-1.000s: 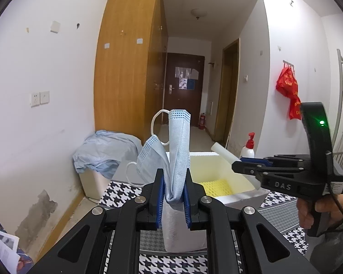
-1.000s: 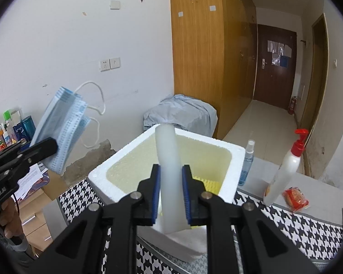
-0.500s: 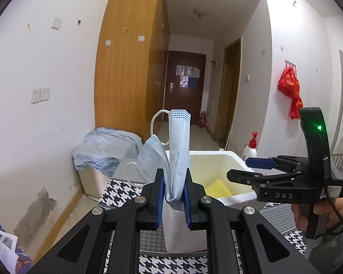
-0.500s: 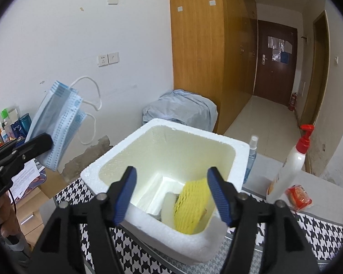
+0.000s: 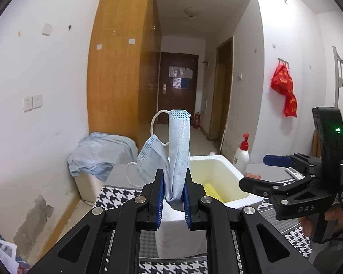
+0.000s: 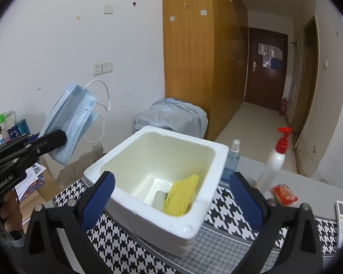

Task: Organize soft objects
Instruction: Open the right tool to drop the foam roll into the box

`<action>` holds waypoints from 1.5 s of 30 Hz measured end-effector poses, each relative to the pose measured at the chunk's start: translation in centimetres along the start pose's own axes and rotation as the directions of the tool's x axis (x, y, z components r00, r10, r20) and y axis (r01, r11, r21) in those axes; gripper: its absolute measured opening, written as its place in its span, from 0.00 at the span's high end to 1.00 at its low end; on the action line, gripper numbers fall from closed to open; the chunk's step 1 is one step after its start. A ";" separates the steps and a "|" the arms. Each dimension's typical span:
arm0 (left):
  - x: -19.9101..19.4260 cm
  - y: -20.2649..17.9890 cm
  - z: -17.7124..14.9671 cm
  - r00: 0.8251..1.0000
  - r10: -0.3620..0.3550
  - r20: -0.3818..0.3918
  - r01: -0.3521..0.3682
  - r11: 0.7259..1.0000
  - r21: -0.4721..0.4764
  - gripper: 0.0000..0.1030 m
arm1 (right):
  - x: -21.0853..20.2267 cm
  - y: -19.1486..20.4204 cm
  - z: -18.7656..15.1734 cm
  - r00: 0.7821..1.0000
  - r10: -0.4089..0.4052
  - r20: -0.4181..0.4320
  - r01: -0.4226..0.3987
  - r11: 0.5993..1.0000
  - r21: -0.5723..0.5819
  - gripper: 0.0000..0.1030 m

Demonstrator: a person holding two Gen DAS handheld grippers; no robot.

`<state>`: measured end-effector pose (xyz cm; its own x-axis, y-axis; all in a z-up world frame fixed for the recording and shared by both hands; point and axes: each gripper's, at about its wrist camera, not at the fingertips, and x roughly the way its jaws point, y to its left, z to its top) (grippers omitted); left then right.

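My left gripper (image 5: 173, 196) is shut on blue face masks (image 5: 171, 153) with white ear loops, held in the air left of a white foam box (image 5: 226, 173). The masks also show in the right wrist view (image 6: 71, 123), clamped in the left gripper (image 6: 57, 138). My right gripper (image 6: 171, 196) is wide open and empty, above the near side of the foam box (image 6: 137, 207). Inside the box lie a yellow foam net (image 6: 180, 194) and a white foam piece (image 6: 160, 198). The right gripper (image 5: 258, 171) also shows in the left wrist view, right of the box.
The box stands on a houndstooth cloth (image 6: 228, 210). Behind it are a blue spray bottle (image 6: 232, 159), a white pump bottle with red top (image 6: 275, 162), a red packet (image 6: 284, 194) and a remote (image 6: 340, 212). A covered bin (image 6: 171, 118) sits by the wardrobe.
My right gripper opened and let go of the white foam piece, which now lies in the box beside the yellow net. The gripper then drew back. The left gripper still holds the masks.
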<state>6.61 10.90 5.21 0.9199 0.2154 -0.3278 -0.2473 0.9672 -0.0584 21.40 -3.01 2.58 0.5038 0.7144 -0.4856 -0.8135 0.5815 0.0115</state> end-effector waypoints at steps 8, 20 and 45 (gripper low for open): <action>1.0 -0.9 0.6 1.000 -0.026 -0.007 0.026 1.000 0.013 0.84 | -1.6 -1.0 -0.6 0.999 -0.033 0.022 0.033 0.999 0.003 0.01; 2.9 -2.3 1.6 0.998 -0.055 -0.028 0.056 0.998 0.042 0.84 | -3.1 -2.6 -1.6 0.996 -0.078 0.033 0.077 0.996 0.033 0.01; 9.9 -3.0 1.1 0.988 -0.031 -0.154 0.036 0.999 0.030 0.80 | -6.0 -6.1 -4.6 0.983 -0.184 0.025 0.181 0.978 0.101 0.01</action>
<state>16.82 10.30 3.22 0.8691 0.1622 -0.4673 -0.2052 0.9778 -0.0423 22.03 -12.59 1.40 0.6525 0.6045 -0.4570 -0.6751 0.7376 0.0120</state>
